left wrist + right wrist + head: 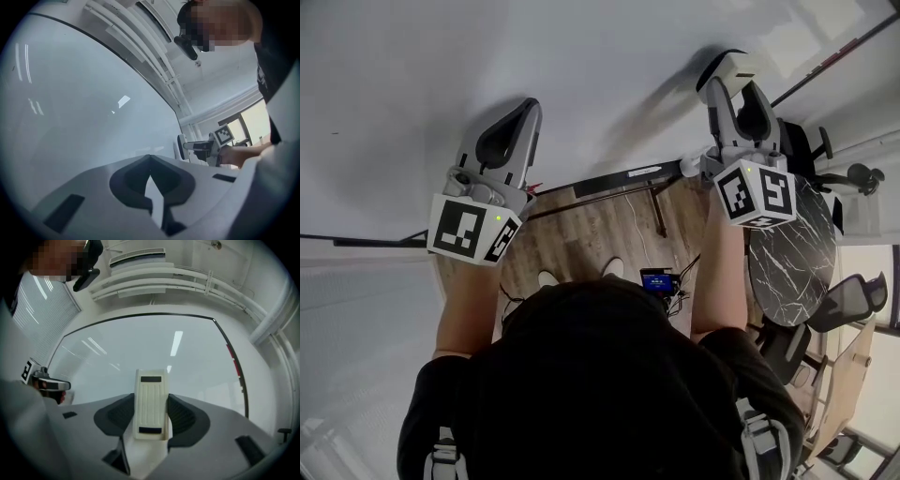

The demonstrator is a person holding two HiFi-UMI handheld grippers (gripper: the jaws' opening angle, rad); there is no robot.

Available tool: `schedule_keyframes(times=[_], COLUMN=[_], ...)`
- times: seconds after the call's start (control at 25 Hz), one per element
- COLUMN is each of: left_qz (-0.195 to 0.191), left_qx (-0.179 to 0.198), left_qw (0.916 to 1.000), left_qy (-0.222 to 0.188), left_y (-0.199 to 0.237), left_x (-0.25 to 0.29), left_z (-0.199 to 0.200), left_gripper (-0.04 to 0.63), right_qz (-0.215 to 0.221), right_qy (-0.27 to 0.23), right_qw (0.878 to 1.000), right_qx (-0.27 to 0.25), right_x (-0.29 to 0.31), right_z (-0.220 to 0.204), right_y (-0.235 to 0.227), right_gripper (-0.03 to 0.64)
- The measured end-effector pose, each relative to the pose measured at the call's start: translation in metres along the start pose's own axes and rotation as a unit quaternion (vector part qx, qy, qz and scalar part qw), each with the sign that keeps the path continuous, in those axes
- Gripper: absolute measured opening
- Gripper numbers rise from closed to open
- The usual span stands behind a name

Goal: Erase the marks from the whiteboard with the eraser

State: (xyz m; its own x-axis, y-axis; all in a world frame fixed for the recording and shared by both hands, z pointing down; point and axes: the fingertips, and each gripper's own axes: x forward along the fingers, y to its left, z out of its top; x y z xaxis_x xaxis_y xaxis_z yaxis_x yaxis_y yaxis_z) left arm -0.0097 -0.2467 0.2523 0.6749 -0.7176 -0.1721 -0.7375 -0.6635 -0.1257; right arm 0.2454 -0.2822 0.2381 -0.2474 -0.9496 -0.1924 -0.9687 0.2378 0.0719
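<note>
White eraser pinched in right claw at whiteboard; left claw pressed together; marble table beside.

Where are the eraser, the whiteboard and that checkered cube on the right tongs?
eraser [151,401]: right gripper view, middle of its ribbed back.
whiteboard [140,345]: right gripper view, bare middle of its surface.
checkered cube [738,195]: head view, its left patterned face.

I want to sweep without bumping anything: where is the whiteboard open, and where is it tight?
The whiteboard is bare between the left gripper and the right gripper, and ahead of both. It is tighter on the right: the eraser in the right gripper sits near the board's dark frame, where red streaks show.
</note>
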Motion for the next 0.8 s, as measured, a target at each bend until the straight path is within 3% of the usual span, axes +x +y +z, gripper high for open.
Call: schedule_keyframes(times=[0.24,0.48,0.8], left_qz=[-0.001,-0.013,-0.031], left_qx=[-0.004,-0.011,-0.017], left_qw=[1.0000,0.9996,0.9983], left_qy=[0.006,0.024,0.045], left_y=[0.003,-0.002,-0.025], left_x=[-0.010,-0.026,-0.054], left_z=[-0.014,-0.042,-0.078], left_gripper=[0.003,0.003,0.004], right_qz=[0.103,0.184,0.230], right_qy=[0.010,0.016,0.042], right_qw=[0.993,0.981,0.970], right_qx=[0.051,0.061,0.067], right_x=[-0.008,-0.026,-0.057], right_z=[-0.020,-0.055,-0.103], right_y=[0.059,0.115,0.171], right_gripper=[0.221,0.221,0.221])
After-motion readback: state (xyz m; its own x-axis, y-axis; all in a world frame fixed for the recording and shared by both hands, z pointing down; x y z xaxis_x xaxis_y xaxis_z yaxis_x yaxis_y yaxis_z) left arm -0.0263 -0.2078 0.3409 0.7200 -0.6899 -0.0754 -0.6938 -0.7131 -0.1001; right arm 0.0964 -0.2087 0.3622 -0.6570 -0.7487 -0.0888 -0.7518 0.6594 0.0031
